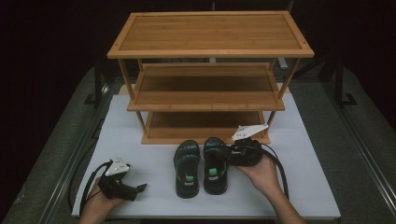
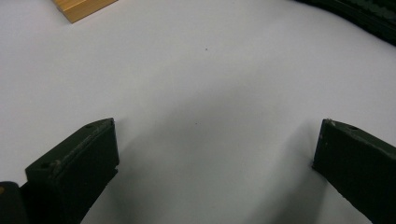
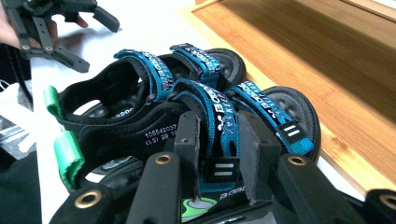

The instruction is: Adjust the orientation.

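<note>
My right gripper [image 3: 217,154] clamps strap of right sandal [image 1: 215,164], beside its mate on table [image 1: 140,140] before shelf [image 1: 205,133], for lifting. My left gripper [image 1: 133,190] rests released, apart, keeping clear.

The left hand-held gripper [image 1: 140,187] sits low near the person, its jaws wide apart with nothing between them. The right hand-held gripper [image 1: 229,150] reaches forward, its jaws squeezed tight on a strap.
</note>
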The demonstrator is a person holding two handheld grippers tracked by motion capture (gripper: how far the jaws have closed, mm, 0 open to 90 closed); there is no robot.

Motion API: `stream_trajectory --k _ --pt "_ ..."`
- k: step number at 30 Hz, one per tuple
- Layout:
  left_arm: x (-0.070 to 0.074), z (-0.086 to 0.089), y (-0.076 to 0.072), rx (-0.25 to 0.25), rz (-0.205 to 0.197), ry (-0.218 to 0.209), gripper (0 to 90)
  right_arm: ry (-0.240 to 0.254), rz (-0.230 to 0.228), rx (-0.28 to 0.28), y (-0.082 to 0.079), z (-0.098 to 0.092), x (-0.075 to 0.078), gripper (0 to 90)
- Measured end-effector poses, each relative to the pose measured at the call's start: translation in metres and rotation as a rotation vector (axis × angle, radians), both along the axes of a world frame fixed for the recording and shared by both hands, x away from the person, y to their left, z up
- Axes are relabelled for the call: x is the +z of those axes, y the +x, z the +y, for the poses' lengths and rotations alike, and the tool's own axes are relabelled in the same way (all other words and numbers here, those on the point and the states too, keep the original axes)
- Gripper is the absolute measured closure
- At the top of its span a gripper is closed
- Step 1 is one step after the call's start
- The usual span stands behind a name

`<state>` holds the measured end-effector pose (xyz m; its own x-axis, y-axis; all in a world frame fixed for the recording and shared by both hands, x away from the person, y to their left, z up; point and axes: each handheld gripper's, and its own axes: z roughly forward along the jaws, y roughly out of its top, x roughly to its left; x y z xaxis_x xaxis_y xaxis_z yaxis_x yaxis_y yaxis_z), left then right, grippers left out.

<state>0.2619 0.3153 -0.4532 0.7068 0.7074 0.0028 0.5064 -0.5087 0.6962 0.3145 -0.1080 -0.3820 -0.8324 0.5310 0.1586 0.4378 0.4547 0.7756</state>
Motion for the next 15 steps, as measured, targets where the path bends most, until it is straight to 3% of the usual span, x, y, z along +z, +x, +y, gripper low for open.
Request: stream_trajectory --k 6,10,15 --pt "0.0 0.0 0.0 -0.003 0.002 0.004 0.0 0.004 -0.018 0.013 0.001 0.009 -0.011 70.0" --pt "0.0 0.0 0.0 -0.003 0.003 0.004 0.0 -0.002 -0.008 0.006 0.0 0.007 -0.014 68.9" --pt "0.0 0.0 0.0 -0.003 0.003 0.005 0.0 0.004 0.009 0.004 -0.001 0.001 -0.015 59.7"
